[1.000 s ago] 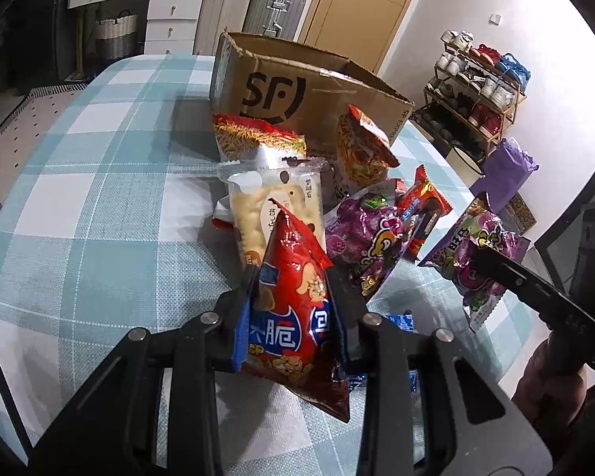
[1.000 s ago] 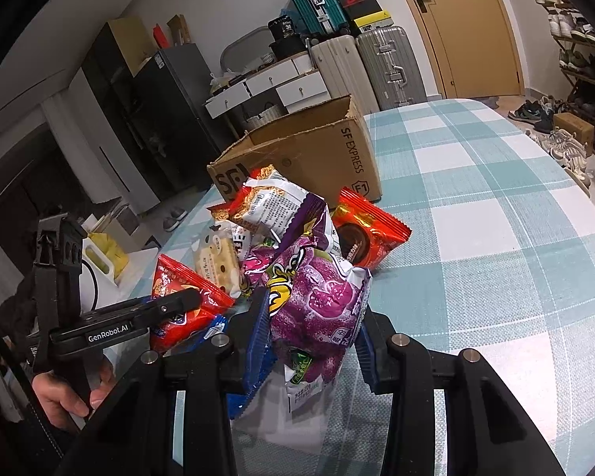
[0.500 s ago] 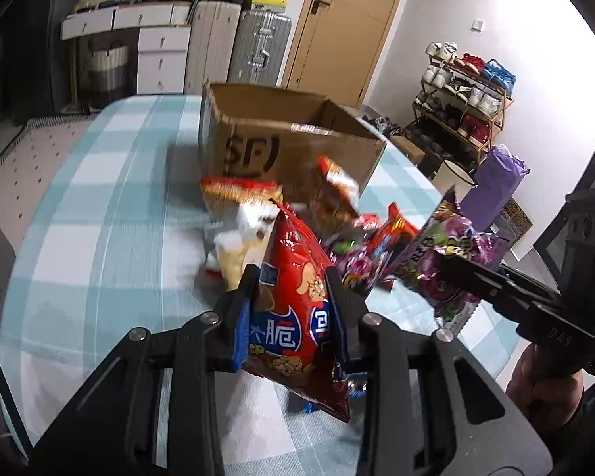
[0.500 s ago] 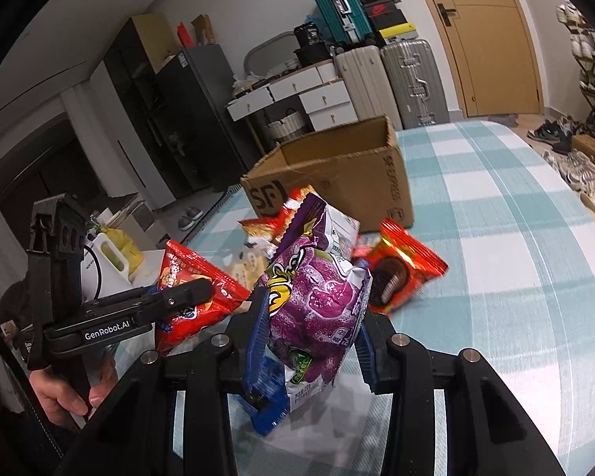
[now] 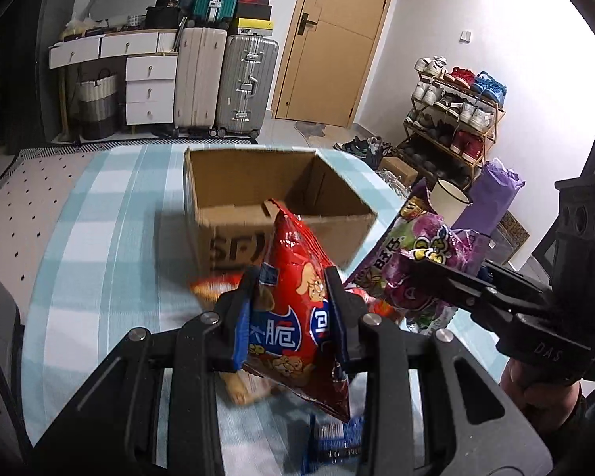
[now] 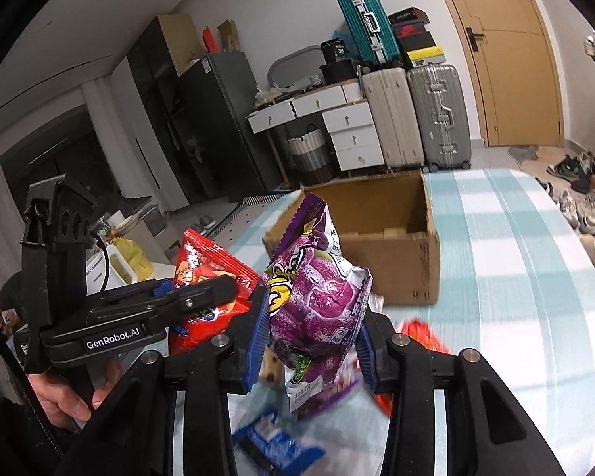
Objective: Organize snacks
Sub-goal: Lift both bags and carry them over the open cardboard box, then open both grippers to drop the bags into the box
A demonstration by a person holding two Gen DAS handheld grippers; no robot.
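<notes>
While left gripper (image 5: 291,309) clamps red snack bag (image 5: 297,297), right gripper (image 6: 309,333) clamps purple bag (image 6: 317,301) (cardboard box (image 5: 258,194) beyond).

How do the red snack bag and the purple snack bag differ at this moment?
The red snack bag is flat with cartoon animals; the purple snack bag is puffy with grape pictures. The left gripper clamps the red one, the right gripper the purple one. Both hang in the air in front of the open cardboard box.
</notes>
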